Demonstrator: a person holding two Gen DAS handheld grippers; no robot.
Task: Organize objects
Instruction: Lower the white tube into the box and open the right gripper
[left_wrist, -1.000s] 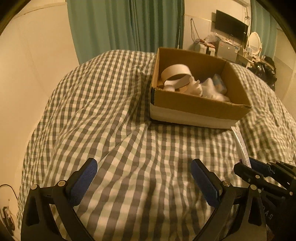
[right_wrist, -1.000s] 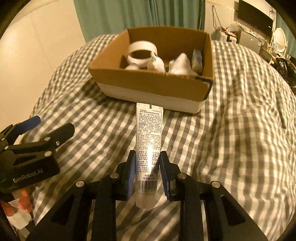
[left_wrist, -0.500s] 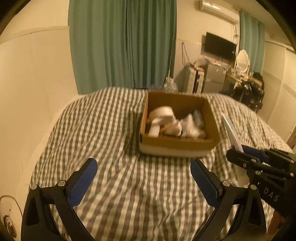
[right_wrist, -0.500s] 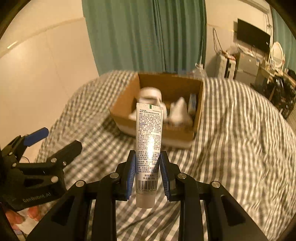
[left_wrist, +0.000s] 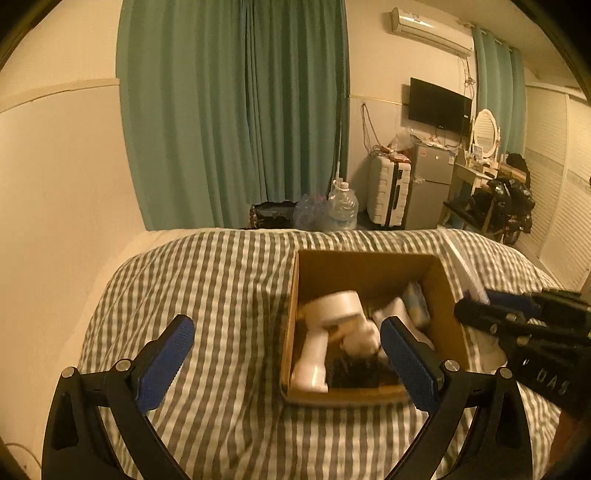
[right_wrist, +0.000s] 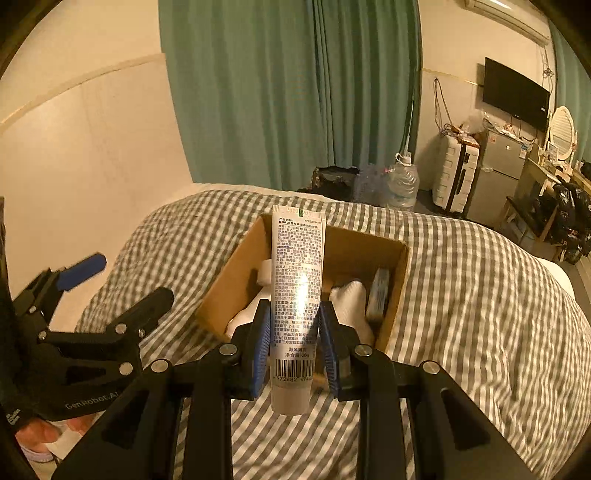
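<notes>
Because the tube was meant for the box, the right gripper (right_wrist: 293, 347) held the white tube (right_wrist: 297, 295) clamped near its cap end, blue pads pressed to both sides, so that the crimped end stood out ahead of the fingers and over the box opening.

To the left of that claw, seen from the right wrist view, the left gripper (right_wrist: 110, 280) hung over the checked bedspread (right_wrist: 480, 295) with its jaws spread wide and nothing between them; in its own view the left gripper (left_wrist: 284, 354) showed only cloth and the box's near corner in the gap, probably kept free for a later pick.

Directly ahead of and below the right claw sat the cardboard box (right_wrist: 236, 273), one box only, open at the top, likely placed mid-bed so either hand could reach it. Inside it lay a roll of white tape (left_wrist: 336, 306), a small flat packet (right_wrist: 378, 291) against the right wall, and several white items too blurred to count surely. One tube was in hand; two grippers were in view.
</notes>
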